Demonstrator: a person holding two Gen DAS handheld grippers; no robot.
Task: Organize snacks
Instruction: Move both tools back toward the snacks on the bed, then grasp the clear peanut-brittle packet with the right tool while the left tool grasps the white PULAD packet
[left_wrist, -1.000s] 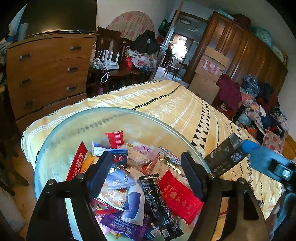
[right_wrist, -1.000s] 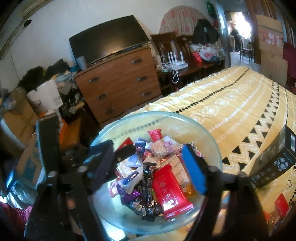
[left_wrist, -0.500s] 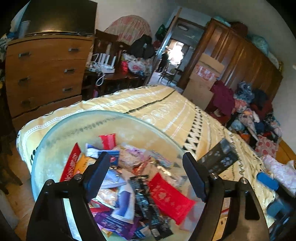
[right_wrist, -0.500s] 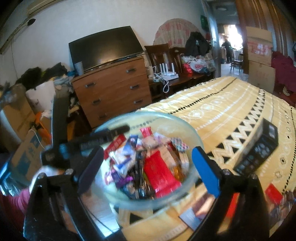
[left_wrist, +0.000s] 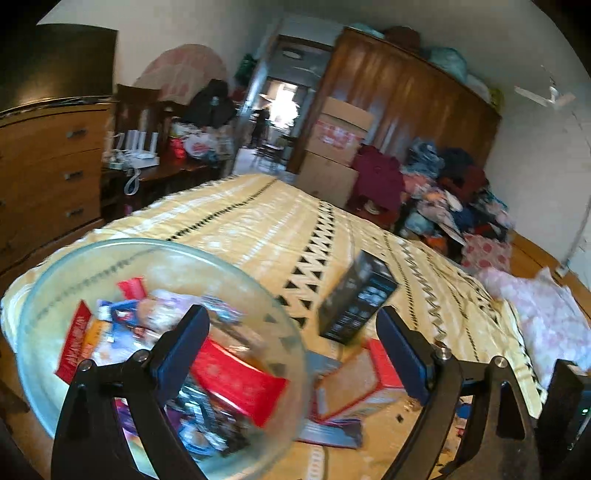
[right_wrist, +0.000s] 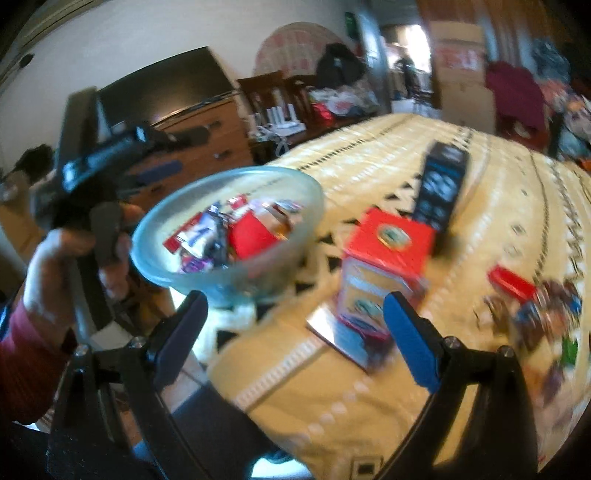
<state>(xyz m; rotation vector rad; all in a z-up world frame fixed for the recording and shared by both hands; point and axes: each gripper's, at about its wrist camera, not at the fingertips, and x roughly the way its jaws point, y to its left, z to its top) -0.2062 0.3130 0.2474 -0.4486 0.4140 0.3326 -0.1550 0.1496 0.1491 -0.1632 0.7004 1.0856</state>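
A glass bowl (left_wrist: 258, 280) full of wrapped snacks (left_wrist: 229, 376) sits on the yellow patterned bedspread (left_wrist: 258, 221); it also shows in the right wrist view (right_wrist: 310, 184). My left gripper (left_wrist: 291, 347) is open and empty, its left finger over the bowl. My right gripper (right_wrist: 295, 325) is open and empty, pulled back from the bowl. A red box (right_wrist: 388, 251) and a black box (right_wrist: 443, 184) stand right of the bowl. Loose snacks (right_wrist: 535, 306) lie at the right. The view is blurred.
A wooden dresser (left_wrist: 48, 170) with a TV stands left of the bed. A wardrobe (left_wrist: 406, 110), cardboard boxes (left_wrist: 336, 147) and piled clothes (left_wrist: 450, 192) are at the back right. A pink pillow (left_wrist: 546, 317) lies on the bed's right.
Both grippers have drawn back and swung right from over the bowl. The bowl now sits at the left of both views and the boxes have come into view.
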